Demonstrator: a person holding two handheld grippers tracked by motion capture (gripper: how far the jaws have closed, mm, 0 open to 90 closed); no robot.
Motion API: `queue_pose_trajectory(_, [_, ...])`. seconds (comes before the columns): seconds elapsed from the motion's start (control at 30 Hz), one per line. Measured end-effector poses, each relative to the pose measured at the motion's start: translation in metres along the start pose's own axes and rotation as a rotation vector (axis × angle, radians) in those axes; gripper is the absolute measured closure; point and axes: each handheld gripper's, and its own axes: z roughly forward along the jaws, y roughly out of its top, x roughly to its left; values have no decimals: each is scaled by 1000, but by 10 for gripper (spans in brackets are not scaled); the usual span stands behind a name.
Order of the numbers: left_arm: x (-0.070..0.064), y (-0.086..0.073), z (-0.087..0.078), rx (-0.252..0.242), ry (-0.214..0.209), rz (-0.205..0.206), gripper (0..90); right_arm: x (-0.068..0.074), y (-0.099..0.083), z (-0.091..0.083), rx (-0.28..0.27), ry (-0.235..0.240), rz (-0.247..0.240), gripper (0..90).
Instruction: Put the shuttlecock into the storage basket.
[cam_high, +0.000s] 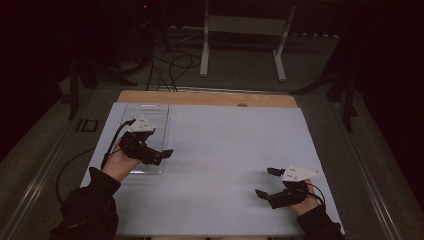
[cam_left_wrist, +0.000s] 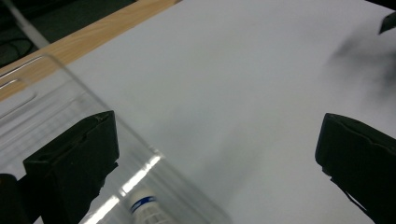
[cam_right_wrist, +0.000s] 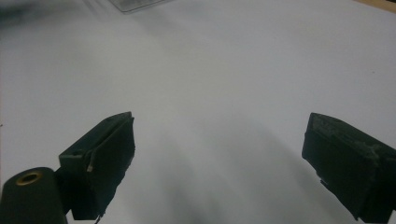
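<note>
The left gripper is hovering at the near right edge of the clear plastic tray, its fingers standing wide and holding nothing. Inside the tray, a small white object with a blue band is lying just below them. I judge the reach for this object is beginning; next the gripper needs to go down over the tray wall. The right gripper is waiting over the white worktop, fingers wide, empty. The object is cut off, so its kind is unclear.

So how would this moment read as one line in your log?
left gripper: open, over clear tray | right gripper: open, over white mat | nothing held
</note>
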Motion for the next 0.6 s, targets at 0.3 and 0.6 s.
queue_pose_trajectory(0.3, [-18,9,11,4,-75,38,1,0,0,0,0,-4,-4,93])
queue_pose_trajectory(0.6, [-33,15,23,-4,-158,47,2,0,0,0,4,-11,-10,93])
